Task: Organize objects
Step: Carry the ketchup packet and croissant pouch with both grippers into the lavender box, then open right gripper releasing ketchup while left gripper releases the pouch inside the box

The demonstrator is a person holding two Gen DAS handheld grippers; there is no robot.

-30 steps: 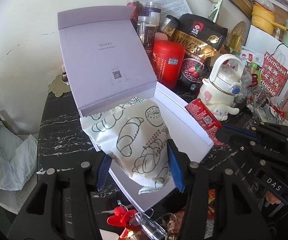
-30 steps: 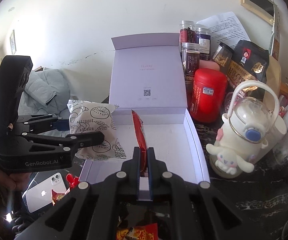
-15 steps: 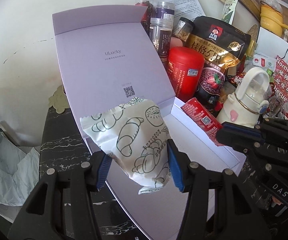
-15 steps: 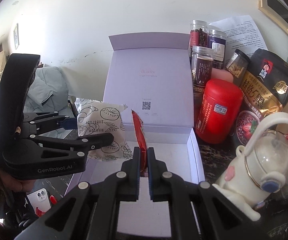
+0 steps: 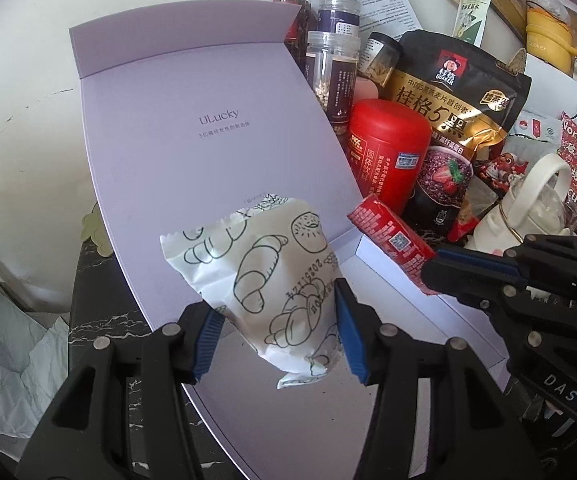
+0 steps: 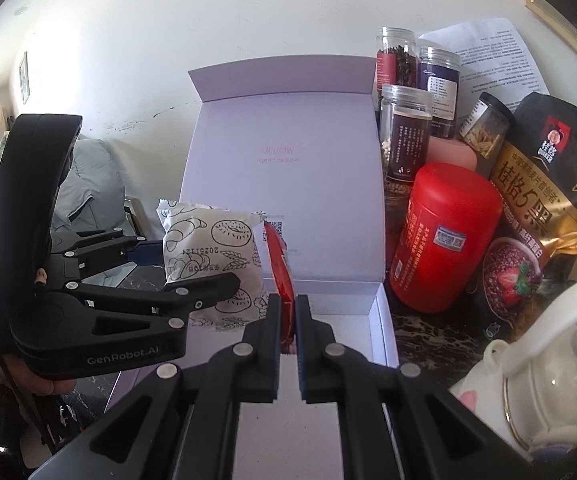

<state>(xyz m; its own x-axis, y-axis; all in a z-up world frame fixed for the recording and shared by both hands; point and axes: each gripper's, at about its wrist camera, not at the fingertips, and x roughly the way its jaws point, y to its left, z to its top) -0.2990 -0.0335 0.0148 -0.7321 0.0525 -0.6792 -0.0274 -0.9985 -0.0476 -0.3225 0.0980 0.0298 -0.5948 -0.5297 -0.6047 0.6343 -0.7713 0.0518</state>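
My left gripper is shut on a white bread packet printed with croissant drawings, held in the air over the open lilac gift box. In the right wrist view the same packet sits between the left gripper's black fingers. My right gripper is shut on a thin red snack packet, held edge-on above the box's white tray. From the left wrist view that red packet hangs to the right of the bread packet. The box lid stands upright behind both.
Right of the box crowd a red canister, several clear jars, a black and gold oat bag and a white bottle with a handle. The box rests on a dark marble tabletop. A hand holds the left gripper.
Both grippers have moved forward over the box with their packets, so the lid and the jars loom larger. The grips are unchanged.
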